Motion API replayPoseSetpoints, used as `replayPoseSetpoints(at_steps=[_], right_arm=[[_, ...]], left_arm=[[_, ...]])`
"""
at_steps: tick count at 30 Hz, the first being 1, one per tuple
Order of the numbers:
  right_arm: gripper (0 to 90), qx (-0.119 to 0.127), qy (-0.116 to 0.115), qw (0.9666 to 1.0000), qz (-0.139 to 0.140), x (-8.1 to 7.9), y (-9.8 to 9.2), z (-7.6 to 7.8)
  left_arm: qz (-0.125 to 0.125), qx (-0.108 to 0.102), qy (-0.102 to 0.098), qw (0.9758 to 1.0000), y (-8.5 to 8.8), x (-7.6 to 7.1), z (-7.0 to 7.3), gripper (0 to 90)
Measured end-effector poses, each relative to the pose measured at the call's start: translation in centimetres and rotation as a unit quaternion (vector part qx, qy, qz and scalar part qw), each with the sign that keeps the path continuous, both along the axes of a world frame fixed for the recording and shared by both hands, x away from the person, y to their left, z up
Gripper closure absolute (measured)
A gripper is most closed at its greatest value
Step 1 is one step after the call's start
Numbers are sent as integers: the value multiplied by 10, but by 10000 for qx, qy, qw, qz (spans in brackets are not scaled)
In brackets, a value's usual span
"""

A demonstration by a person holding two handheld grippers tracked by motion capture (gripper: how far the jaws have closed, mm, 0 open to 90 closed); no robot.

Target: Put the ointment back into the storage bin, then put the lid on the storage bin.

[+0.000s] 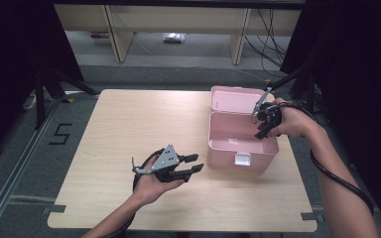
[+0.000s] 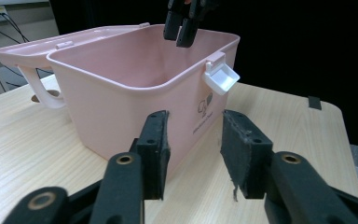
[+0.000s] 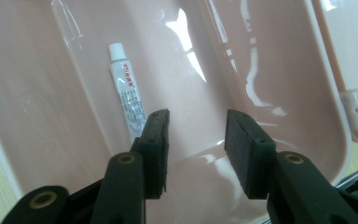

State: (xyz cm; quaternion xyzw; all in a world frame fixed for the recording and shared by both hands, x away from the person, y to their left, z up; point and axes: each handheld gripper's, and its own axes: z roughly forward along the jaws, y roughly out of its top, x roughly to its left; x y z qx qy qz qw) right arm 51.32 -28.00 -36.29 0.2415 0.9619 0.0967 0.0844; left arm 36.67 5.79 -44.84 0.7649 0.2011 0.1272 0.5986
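while the pink box (image 1: 241, 148) stands open on the right half of the tabletop (image 1: 129, 124), its lid (image 1: 233, 99) thrown back behind it and its white latch (image 1: 242, 159) on the near wall, a small white tube (image 3: 127, 95) lies on the box's floor; the right gripper (image 1: 264, 120) hangs over the box's right rim and looks down into it, fingers (image 3: 154, 140) spread with nothing between them, the tube just beside the left one; the left gripper (image 1: 191, 164) is held low over the tabletop just left of the box, pointing at its near corner; its fingers (image 2: 154, 144) stand apart and grip nothing, the box wall beyond them.
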Motion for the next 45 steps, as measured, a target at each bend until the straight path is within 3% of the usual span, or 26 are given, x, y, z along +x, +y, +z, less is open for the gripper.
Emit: replayPoseSetpoints(at_steps=[2, 11, 18, 21, 22, 24, 26, 31, 32, 34, 36, 37, 38, 41, 42, 43, 45], right_arm=[[603, -58, 11, 10000, -42, 0, -1, 1], [565, 134, -298, 9992, -233, 1, -8, 7], [553, 359, -585, 9947, -766, 12, -12, 15], [563, 544, -613, 9896, -1185, 16, -14, 18], [563, 575, -673, 9878, -1279, 18, -16, 18], [566, 646, -699, 9826, -1593, 22, -18, 20], [566, 732, -717, 9786, -1783, 25, -20, 21], [575, 860, -823, 9701, -2115, 32, -25, 22], [586, 902, -915, 9675, -2178, 35, -27, 21], [599, 1050, -943, 9588, -2466, 36, -29, 21], [602, 1059, -986, 9551, -2585, 38, -32, 21], [602, 1082, -1019, 9523, -2666, 39, -34, 22], [602, 1108, -1030, 9485, -2782, 39, -35, 22], [613, 1107, -1083, 9448, -2886, 40, -39, 23], [620, 1118, -1130, 9419, -2960, 40, -40, 24], [634, 1108, -1140, 9415, -2972, 41, -42, 24], [653, 1137, -1267, 9364, -3069, 44, -45, 25]], left_arm=[[-38, -73, 52, 10000, -1, 0, 0, 642], [-117, -187, 93, 9997, -5, -1, 2, 680], [-267, -252, 241, 9990, -12, -1, 4, 766], [-322, -274, 298, 9987, -15, 0, 6, 798], [-379, -377, 308, 9981, -18, 0, 6, 804], [-376, -301, 315, 9983, -19, -1, 8, 817], [-430, -410, 335, 9977, -21, 0, 8, 828], [-455, -395, 413, 9973, -28, -2, 5, 844], [-453, -414, 443, 9971, -29, -2, 5, 849], [-502, -480, 493, 9964, -33, -1, 4, 863], [-481, -438, 553, 9963, -36, -2, 4, 877], [-528, -509, 567, 9957, -38, -1, 4, 882], [-489, -444, 576, 9962, -39, -1, 5, 886], [-520, -407, 522, 9965, -42, 0, 7, 894], [-536, -458, 526, 9961, -44, 0, 7, 894], [-537, -420, 500, 9964, -46, 0, 7, 895], [-588, -406, 414, 9966, -53, 0, 7, 895]])
